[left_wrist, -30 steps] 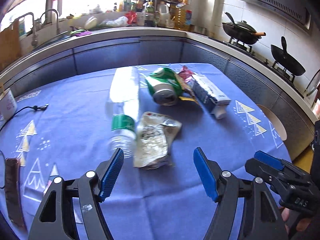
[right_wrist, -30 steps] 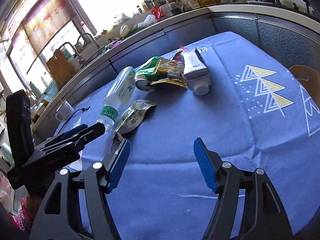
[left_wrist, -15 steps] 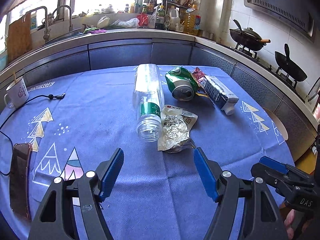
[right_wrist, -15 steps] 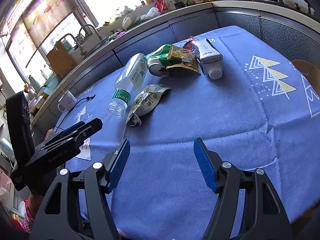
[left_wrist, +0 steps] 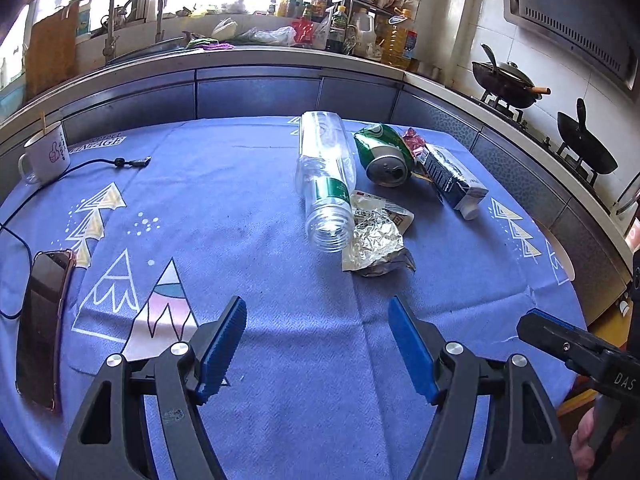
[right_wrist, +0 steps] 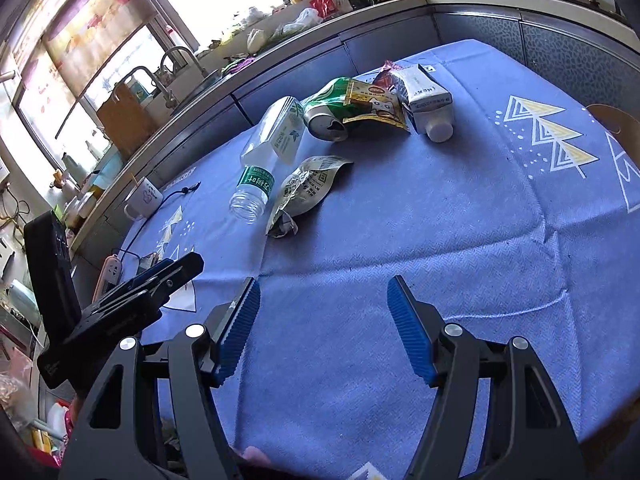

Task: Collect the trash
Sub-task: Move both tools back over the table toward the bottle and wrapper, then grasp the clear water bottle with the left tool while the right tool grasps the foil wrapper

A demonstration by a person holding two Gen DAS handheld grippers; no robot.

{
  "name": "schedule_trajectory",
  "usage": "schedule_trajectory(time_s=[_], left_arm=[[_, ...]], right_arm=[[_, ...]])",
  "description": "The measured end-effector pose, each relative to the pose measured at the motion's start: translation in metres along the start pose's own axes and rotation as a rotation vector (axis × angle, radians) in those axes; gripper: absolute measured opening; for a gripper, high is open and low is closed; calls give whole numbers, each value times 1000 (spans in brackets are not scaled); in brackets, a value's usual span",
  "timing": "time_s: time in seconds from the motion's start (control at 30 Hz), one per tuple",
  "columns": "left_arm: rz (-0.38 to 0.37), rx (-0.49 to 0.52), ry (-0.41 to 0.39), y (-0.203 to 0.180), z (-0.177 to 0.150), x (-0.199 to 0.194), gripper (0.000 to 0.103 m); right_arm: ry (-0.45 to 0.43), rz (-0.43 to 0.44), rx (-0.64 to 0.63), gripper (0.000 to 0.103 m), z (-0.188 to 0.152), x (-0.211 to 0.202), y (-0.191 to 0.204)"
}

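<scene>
Blue ribbed pads on both tools, spread wide with nothing between them. Left gripper [left_wrist: 316, 344] hovering over the blue patterned tablecloth [left_wrist: 240, 240], jaws apart and empty; right gripper [right_wrist: 320, 328] likewise gaping over bare cloth, gripping nothing.

Ahead of the left gripper and slightly to its right: a clear plastic bottle [left_wrist: 326, 184] on its side, capless mouth turned toward the pads, green label near the neck. Touching the bottle's mouth end on the right, a crumpled foil wrapper [left_wrist: 376, 240]. Farther ahead, beyond the wrapper: a dented green can [left_wrist: 384, 156] on its side, open top facing back, just beside the bottle. Right of the can, a dark-and-white carton [left_wrist: 454, 180], cap end nearest; a red wrapper scrap [left_wrist: 414, 142] wedged between can and carton.

From the right gripper, the same heap ahead and to the left, well apart from the pads, with a yellow snack packet [right_wrist: 374, 108] draped over the can.

Far left of the left gripper: a phone [left_wrist: 42, 328] flat on the cloth, a white mug [left_wrist: 44, 154] beyond it, a black cable [left_wrist: 100, 164] nearby.
</scene>
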State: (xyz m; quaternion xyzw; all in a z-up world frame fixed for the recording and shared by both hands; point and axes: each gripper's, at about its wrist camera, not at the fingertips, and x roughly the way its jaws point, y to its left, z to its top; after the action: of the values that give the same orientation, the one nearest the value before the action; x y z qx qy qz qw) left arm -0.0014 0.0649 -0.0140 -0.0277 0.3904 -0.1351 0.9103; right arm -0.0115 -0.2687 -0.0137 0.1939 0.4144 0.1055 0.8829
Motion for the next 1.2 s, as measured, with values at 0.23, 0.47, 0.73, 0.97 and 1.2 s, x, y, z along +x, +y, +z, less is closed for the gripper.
schedule_trajectory(time_s=[0.23, 0.47, 0.73, 0.97, 1.2], left_arm=[[-9, -36, 13, 17, 0, 2, 72], [-137, -73, 50, 22, 44, 22, 77], [-185, -79, 159, 14, 87, 84, 78], [-205, -108, 249, 14, 96, 126, 59], [-197, -94, 241, 21, 85, 126, 40]], right_arm=[[35, 27, -5, 66, 0, 11, 3], [77, 73, 28, 66, 9, 22, -7], [145, 224, 192, 62, 39, 57, -24], [187, 277, 262, 62, 66, 98, -20], [199, 222, 184, 60, 79, 137, 3]])
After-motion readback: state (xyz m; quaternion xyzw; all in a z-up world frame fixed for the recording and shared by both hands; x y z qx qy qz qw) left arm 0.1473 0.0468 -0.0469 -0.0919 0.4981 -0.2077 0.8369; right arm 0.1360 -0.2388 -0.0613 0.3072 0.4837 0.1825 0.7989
